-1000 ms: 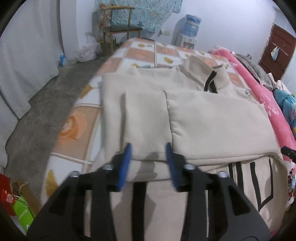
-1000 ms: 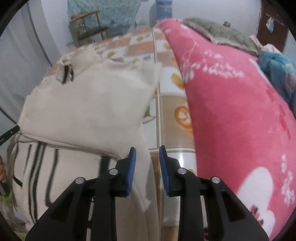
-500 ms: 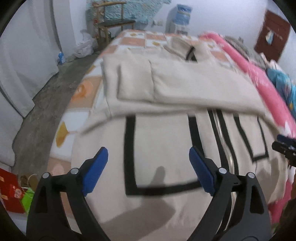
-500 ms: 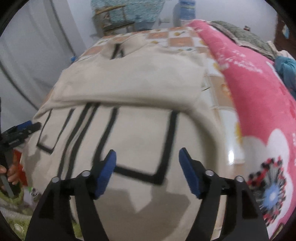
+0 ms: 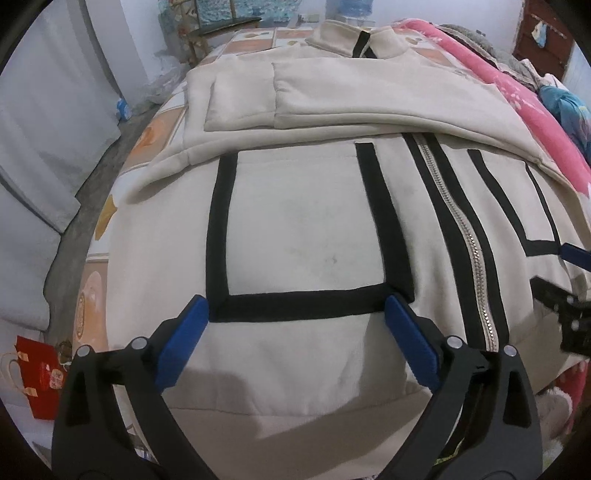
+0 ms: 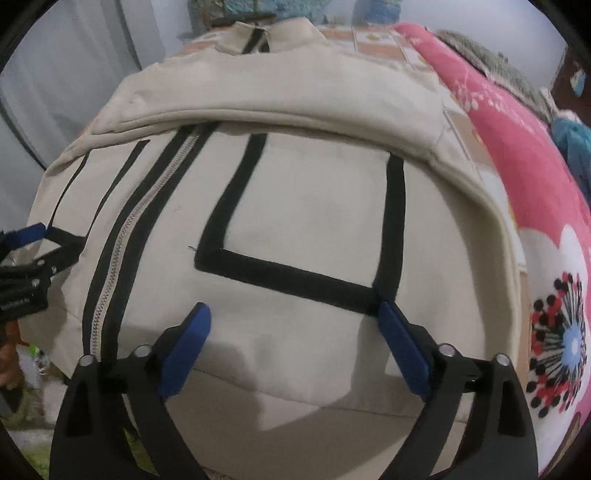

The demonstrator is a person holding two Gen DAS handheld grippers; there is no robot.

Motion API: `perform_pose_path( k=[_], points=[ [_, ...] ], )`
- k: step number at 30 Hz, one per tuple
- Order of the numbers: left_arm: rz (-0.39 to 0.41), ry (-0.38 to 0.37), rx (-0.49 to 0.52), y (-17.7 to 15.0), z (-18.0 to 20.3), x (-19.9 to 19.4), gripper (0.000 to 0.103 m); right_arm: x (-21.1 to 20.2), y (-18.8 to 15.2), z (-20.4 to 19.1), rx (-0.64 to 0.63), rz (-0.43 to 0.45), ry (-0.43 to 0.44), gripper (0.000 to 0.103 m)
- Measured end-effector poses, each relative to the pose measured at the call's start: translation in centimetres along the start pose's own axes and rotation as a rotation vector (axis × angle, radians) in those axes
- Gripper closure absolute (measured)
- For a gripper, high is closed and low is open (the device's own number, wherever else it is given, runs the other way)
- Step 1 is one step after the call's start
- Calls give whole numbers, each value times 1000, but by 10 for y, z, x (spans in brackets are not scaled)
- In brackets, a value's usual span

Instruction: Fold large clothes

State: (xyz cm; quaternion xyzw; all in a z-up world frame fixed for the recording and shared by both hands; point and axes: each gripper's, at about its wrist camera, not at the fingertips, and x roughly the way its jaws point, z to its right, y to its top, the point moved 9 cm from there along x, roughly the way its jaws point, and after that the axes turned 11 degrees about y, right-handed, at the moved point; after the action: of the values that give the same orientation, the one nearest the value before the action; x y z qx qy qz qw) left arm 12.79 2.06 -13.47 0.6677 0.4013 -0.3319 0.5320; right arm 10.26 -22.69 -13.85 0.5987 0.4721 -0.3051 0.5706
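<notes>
A cream zip jacket [image 5: 306, 229] with black stripe trim and a silver zipper [image 5: 461, 229] lies flat on the bed, both sleeves folded across its chest. It also fills the right wrist view [image 6: 306, 206]. My left gripper [image 5: 297, 314] is wide open and empty, just above the lower left part of the jacket near the hem. My right gripper [image 6: 291, 314] is wide open and empty, above the lower right part. Each gripper shows at the edge of the other's view: the right gripper [image 5: 570, 288], the left gripper [image 6: 33, 254].
The bed has a checked orange and white sheet [image 5: 155, 125]. A pink floral blanket [image 6: 524, 158] lies along the jacket's right side. The grey floor [image 5: 92, 184] and a red box [image 5: 37, 373] are off the bed's left. A wooden chair [image 5: 218, 29] stands at the back.
Both grippers have let go of the folded sleeves, opened wide and pulled back from the chest to the hem end of the jacket. The sleeves stay folded across the chest.
</notes>
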Motion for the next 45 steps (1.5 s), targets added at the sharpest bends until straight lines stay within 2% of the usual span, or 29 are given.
perform_pose_path(
  k=[3, 6, 16, 35, 41, 44, 45],
  points=[
    [-12, -12, -29, -1, -2, 2, 7, 1, -1, 1, -7, 3, -13, 6],
    [-8, 0, -29, 0, 0, 3, 7, 1, -1, 6, 21, 2, 16, 6],
    [-11, -3, -33, 1, 1, 4, 7, -1, -5, 4, 38, 53, 1, 6],
    [-15, 15, -24, 0, -1, 2, 7, -1, -4, 6, 35, 57, 1, 6],
    [38, 21, -83, -6, -31, -21, 7, -2, -5, 5, 32, 68, 2, 6],
    [44, 38, -90, -22, -54, -33, 8, -2, -5, 5, 32, 74, 2, 6],
    [48, 45, -95, -29, -62, -38, 12, -2, -4, 5, 32, 73, 2, 6]
  ],
)
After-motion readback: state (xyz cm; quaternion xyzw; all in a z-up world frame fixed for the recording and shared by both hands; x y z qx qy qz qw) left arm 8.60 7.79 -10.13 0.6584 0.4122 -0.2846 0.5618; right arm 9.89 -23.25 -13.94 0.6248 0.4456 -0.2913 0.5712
